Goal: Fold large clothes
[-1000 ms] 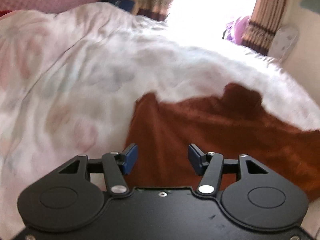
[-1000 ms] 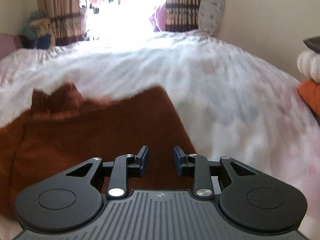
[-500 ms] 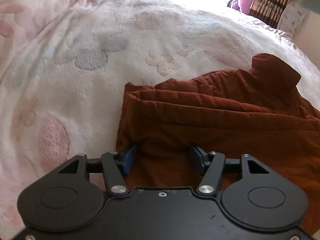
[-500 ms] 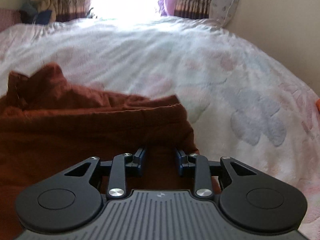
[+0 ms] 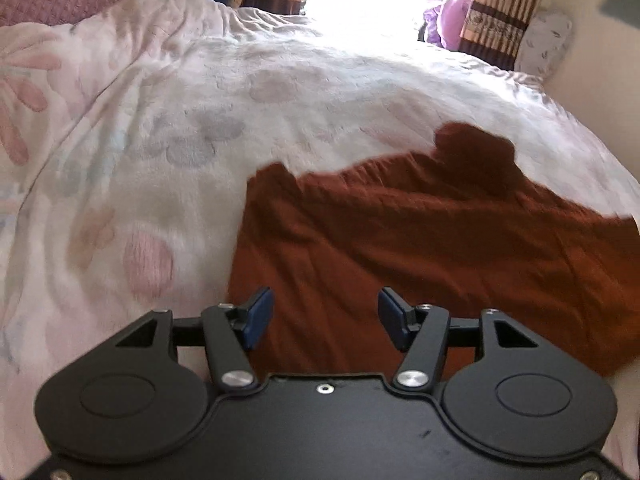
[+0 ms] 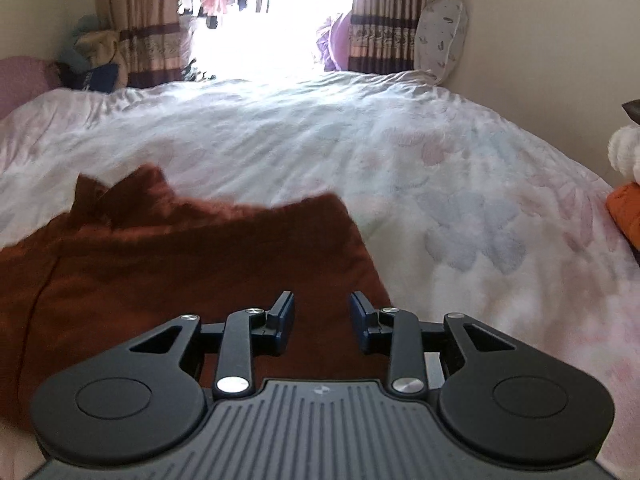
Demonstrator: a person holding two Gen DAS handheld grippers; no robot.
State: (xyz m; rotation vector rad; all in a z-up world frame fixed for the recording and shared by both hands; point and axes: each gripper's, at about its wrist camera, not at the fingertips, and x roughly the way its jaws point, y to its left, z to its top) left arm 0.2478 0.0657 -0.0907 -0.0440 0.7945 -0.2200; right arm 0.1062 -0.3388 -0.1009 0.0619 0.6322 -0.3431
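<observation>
1. Step in hand, as I judge it: between folds. The rust-brown knitted garment (image 5: 420, 248) lies on the bed and neither tool has hold of it; I read this as the approach to the next grasp.

2. My left gripper (image 5: 326, 316) has its blue-padded jaws spread wide, nothing pinched between them. It hangs over the garment's near left part, with the left edge of the cloth just outboard of its left pad.

3. My right gripper (image 6: 322, 322) has a narrower gap and its jaws are opening; no cloth sits between the pads. It hangs over the garment's near right corner, the right edge running away just past its right pad.

4. Next move, in my judgement: bring both tools down onto the near edge, one at each corner, pinch through all layers and carry that edge away from me towards the far edge.

5. Condition of the garment: already doubled, roughly rectangular, thick and soft, with a raised lump at the far edge ahead of both tools. It rests on the white fleecy bedspread with pale flower print (image 6: 460, 184). Both views are slightly blurred.
</observation>
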